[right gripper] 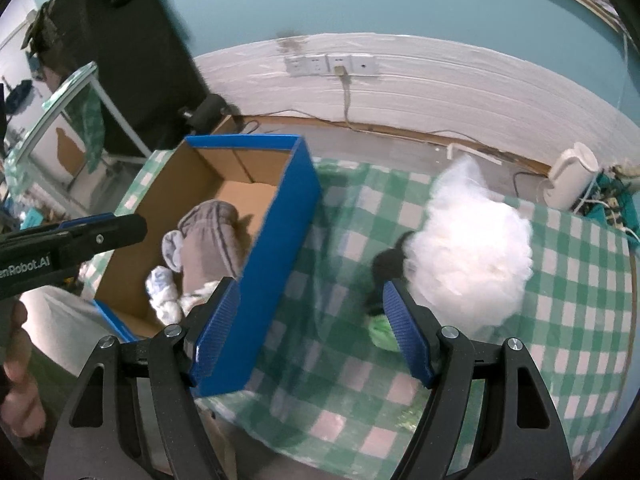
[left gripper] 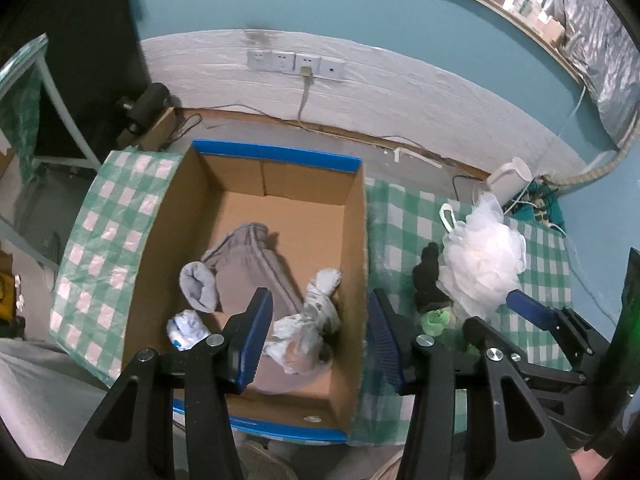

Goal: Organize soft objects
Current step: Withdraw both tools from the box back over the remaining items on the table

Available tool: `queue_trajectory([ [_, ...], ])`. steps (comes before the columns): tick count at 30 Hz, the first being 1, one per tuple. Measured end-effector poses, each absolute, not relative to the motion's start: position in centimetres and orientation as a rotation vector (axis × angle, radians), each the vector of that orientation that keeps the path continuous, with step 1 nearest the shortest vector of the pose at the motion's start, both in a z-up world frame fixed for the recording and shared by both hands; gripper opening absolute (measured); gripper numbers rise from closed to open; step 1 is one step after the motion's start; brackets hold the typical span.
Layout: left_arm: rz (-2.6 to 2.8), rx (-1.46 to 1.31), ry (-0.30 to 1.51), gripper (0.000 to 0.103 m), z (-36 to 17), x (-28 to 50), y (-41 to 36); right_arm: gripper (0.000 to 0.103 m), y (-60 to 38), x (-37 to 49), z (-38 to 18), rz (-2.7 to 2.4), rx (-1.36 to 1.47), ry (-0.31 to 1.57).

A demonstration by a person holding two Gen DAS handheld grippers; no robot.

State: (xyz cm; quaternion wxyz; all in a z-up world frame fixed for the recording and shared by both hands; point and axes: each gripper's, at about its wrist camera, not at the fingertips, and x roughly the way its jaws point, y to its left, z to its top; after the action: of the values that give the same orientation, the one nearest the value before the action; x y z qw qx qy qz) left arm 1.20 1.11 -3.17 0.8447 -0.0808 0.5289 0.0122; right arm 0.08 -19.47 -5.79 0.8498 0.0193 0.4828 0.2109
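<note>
A blue-edged cardboard box [left gripper: 360,240] [right gripper: 280,232] stands on the green checked tablecloth [left gripper: 400,216]. Inside lie a grey garment [left gripper: 248,264] [right gripper: 212,236], a grey sock [left gripper: 198,286], a white-blue bundle [left gripper: 186,328] [right gripper: 160,284] and a white crumpled cloth [left gripper: 312,320]. My left gripper [left gripper: 320,340] is open and empty above the box's right front part. Right of the box lie a white bath pouf [left gripper: 484,260] [right gripper: 468,248], a black sock [left gripper: 428,276] [right gripper: 386,264] and a green item [left gripper: 436,320] [right gripper: 378,328]. My right gripper [right gripper: 310,328] is open and empty over the cloth between box and pouf; it also shows in the left wrist view [left gripper: 520,304].
A white kettle [left gripper: 508,180] [right gripper: 568,184] and cables sit at the table's far right. Wall sockets [left gripper: 296,62] with a plugged cord are behind. A glass side table [left gripper: 36,92] stands at the left. The table's front edge is near both grippers.
</note>
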Motion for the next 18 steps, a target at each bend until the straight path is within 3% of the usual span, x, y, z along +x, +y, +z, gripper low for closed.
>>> queue_trajectory([
  [9, -0.114, -0.306, 1.139, 0.051, -4.6, 1.5, -2.1, 0.076, -24.4, -1.2, -6.6, 0.358, 0.078, 1.021],
  [18, -0.09, -0.142, 1.064, 0.051, -4.4, 1.2, -6.1, 0.076, -28.6, -1.9, -8.2, 0.282, 0.104, 1.047],
])
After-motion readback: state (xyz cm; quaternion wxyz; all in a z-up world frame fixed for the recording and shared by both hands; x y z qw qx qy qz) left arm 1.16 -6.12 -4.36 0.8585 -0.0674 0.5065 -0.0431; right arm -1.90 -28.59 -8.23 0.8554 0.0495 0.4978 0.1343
